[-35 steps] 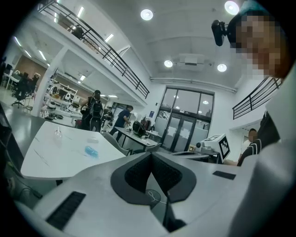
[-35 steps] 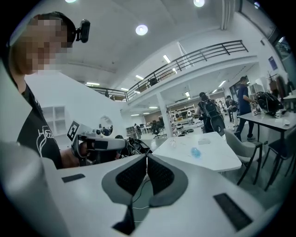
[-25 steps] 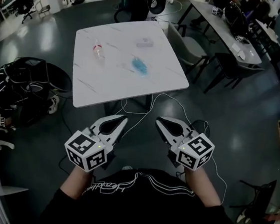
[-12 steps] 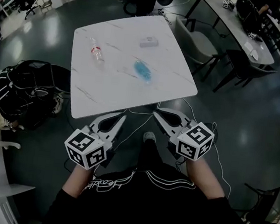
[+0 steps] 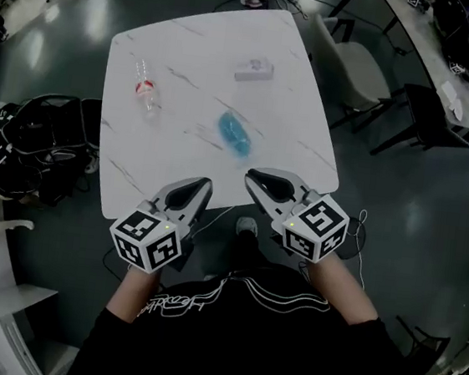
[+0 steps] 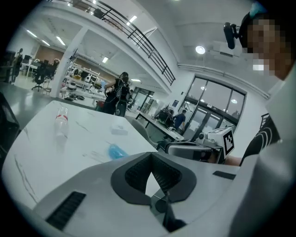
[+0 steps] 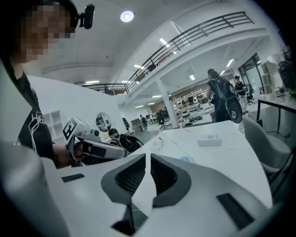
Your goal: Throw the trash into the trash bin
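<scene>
- step in hand, as i judge it: the approach. nothing is picked up yet, and all the trash lies on the white table (image 5: 297,118).
- your left gripper (image 5: 202,185) is clenched tight with nothing between the jaws. it sits over the table's near edge at about 6 o'clock.
- your right gripper (image 5: 252,176) is also closed down to a thin slit and is empty. it is just beside the left one, a touch further in over the tabletop.
- the blue crumpled wrapper (image 5: 235,134) is the closest piece, near the table's middle at 12 o'clock from your right gripper.
- the clear bottle with a red label (image 5: 145,89) lies on its side toward the table's 10 o'clock, well apart from both grippers.
- the small white packet (image 5: 255,70) rests toward 1 o'clock, on the far half.
- a dark bag-like heap (image 5: 42,140) sits on the floor at the table's 9 o'clock. it may be the bin, but i cannot tell from here.
- next move, i'd say: spread the right jaws first, since shut as they are they cannot take anything. then reach to 12 o'clock and bring them down around the blue wrapper.
- the wrapper looks soft and flat, so come in low to the tabletop or the pads will likely close on air.
- your left gripper suits the bottle, and it too must open before reaching toward 10 o'clock.
</scene>
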